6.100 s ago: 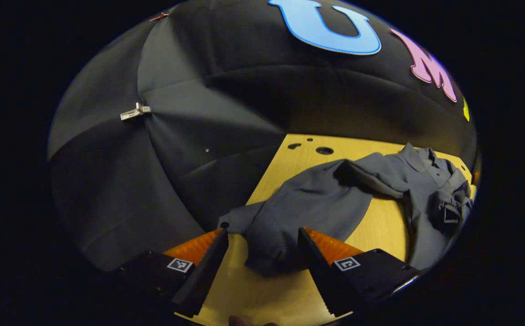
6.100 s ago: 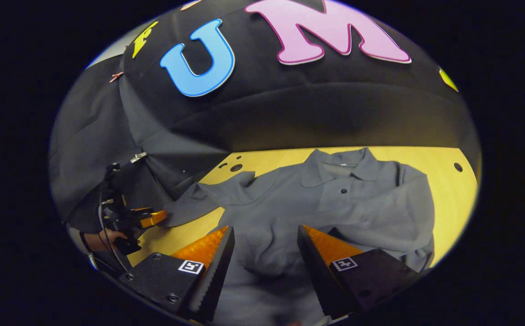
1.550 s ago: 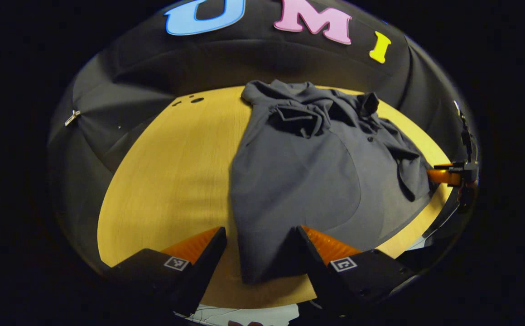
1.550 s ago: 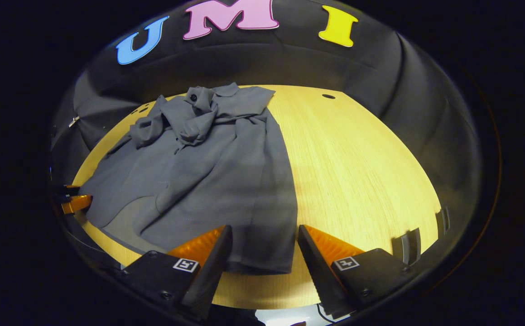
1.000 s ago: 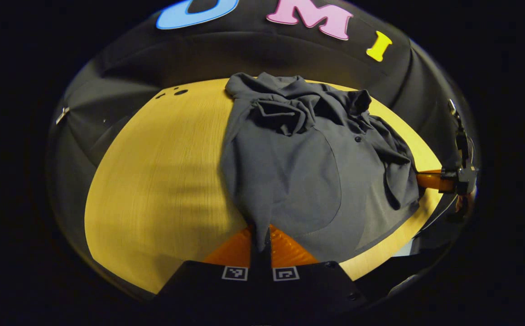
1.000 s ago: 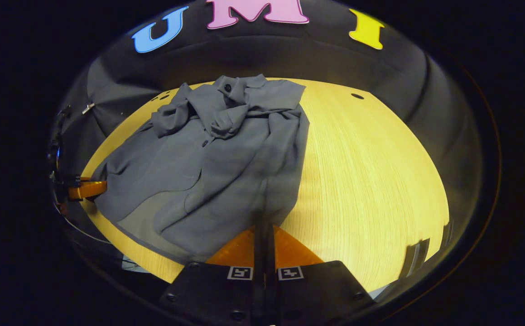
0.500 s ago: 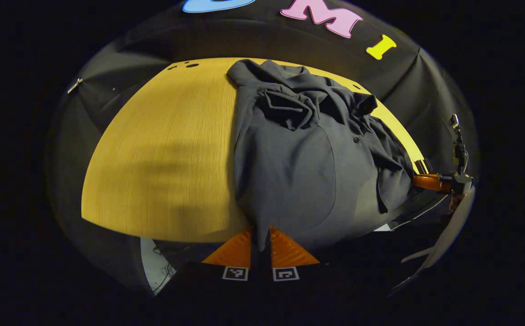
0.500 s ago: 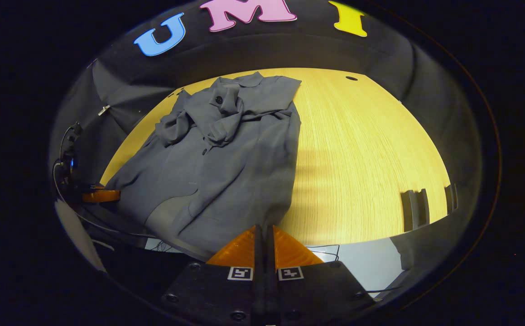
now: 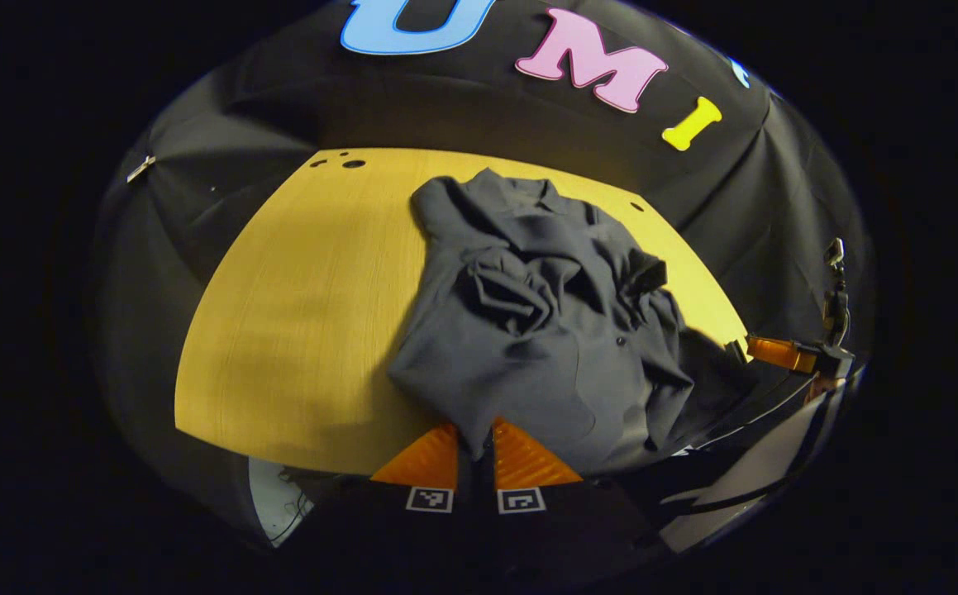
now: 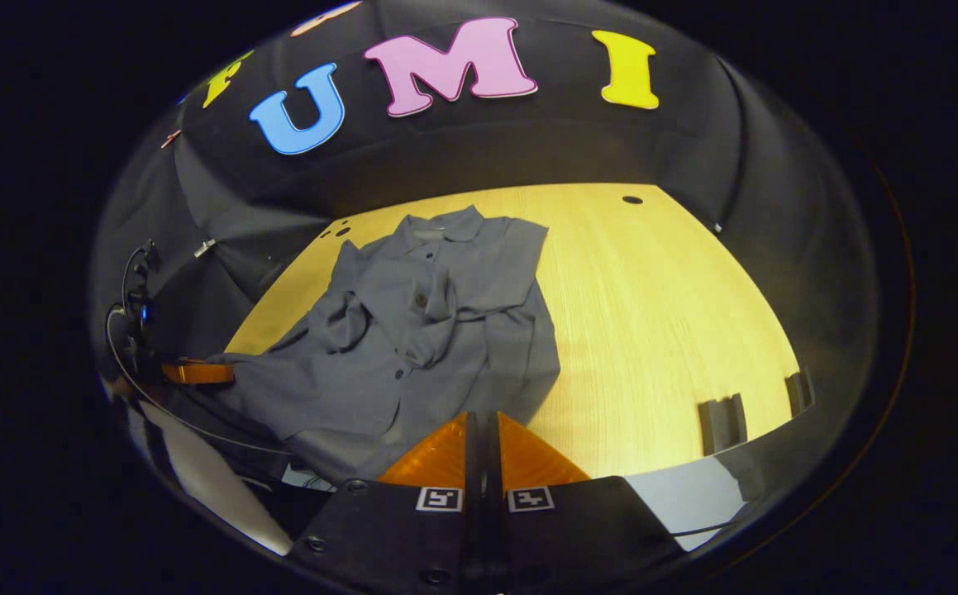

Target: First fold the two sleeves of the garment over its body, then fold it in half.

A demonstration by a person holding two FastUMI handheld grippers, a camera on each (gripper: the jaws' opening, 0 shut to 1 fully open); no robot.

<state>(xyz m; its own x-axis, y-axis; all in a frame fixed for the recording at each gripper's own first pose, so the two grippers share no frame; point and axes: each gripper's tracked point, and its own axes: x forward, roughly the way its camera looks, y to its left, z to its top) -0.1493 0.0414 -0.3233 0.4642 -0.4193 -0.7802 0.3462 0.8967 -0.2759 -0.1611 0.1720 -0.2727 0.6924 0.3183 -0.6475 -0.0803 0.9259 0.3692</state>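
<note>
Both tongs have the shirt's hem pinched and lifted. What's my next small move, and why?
Probably carry the hem forward toward the collar. Both the left tongs and right tongs are shut on the grey shirt, and its sleeves already lie bunched over the body, so the half fold remains.

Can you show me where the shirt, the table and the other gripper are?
shirt [image 10: 462, 273]: right gripper view, chest below the collar.
table [image 10: 660, 314]: right gripper view, bare wood.
left gripper [image 10: 226, 373]: right gripper view, its tip.

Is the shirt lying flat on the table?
No, the gray polo shirt is bunched up, its bottom edge lifted by both shut grippers above the wooden table.
</note>
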